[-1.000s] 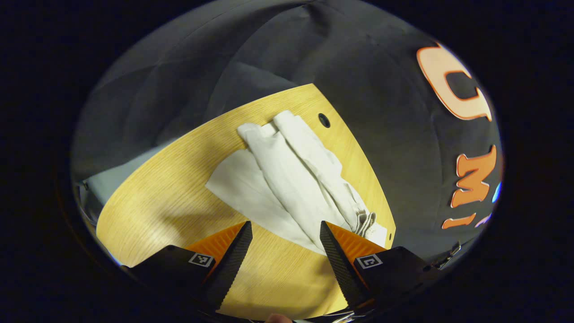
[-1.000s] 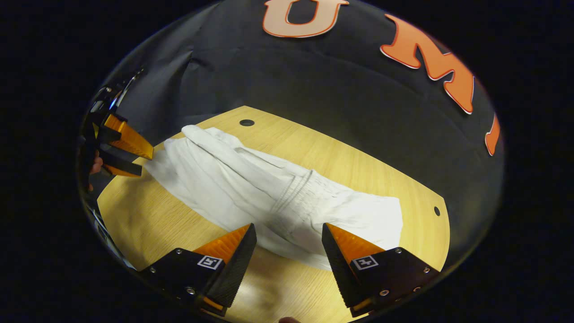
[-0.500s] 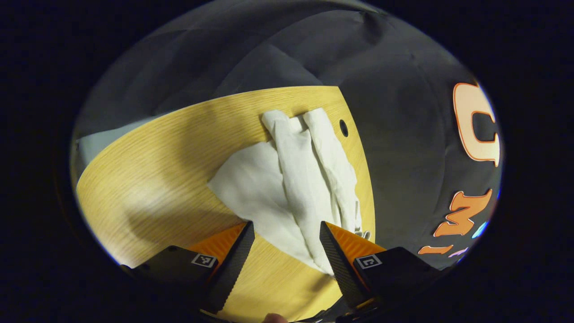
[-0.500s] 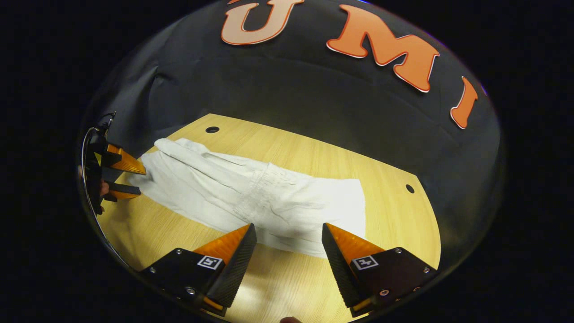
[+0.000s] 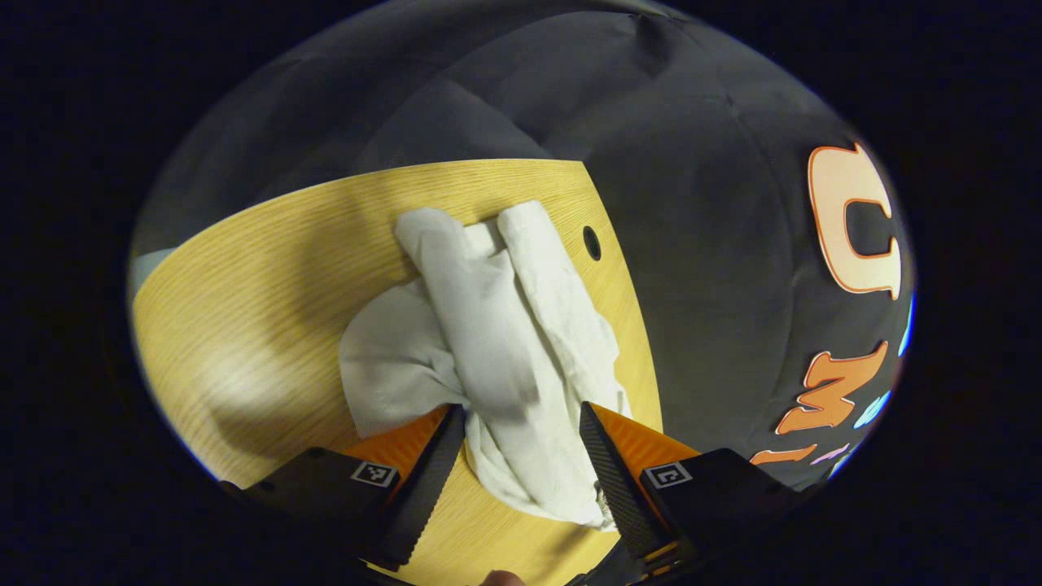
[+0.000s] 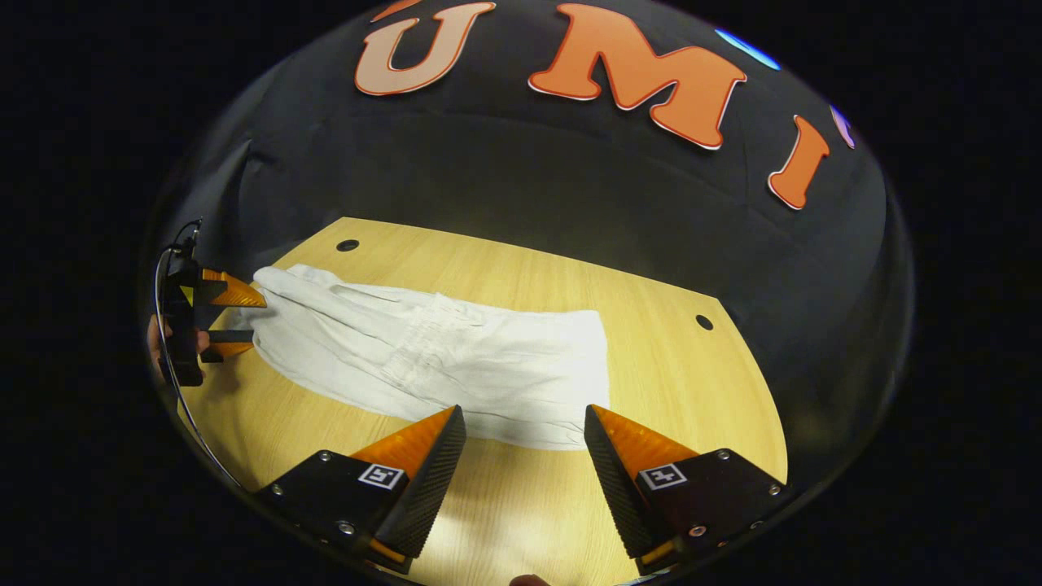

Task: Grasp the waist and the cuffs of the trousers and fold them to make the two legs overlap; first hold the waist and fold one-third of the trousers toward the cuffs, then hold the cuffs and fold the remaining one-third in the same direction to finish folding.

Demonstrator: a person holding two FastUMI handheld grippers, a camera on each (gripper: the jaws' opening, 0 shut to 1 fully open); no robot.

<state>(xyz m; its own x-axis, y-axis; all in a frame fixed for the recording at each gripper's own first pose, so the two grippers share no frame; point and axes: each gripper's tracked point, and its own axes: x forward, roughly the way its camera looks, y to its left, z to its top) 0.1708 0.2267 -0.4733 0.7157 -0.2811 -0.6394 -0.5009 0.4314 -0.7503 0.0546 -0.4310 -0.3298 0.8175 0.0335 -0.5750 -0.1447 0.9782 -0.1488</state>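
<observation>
Trousers [image 6: 423,362] lie flat on table [image 6: 651,382], long axis running left to right. Left gripper [image 5: 521,427], jaws spread, straddles the bunched cuff end, cloth between its fingers. Right gripper [image 6: 525,431], jaws spread, hovers just short of the near edge

This was a recording booth, a staged set and not a lived-in room. Black cloth [image 6: 521,187] hung as a wall close behind and around a light wooden table [image 6: 651,325] with round holes [image 6: 704,322] drilled near its corners. Lamp glare brightened the wood while all beyond stayed dark.
</observation>
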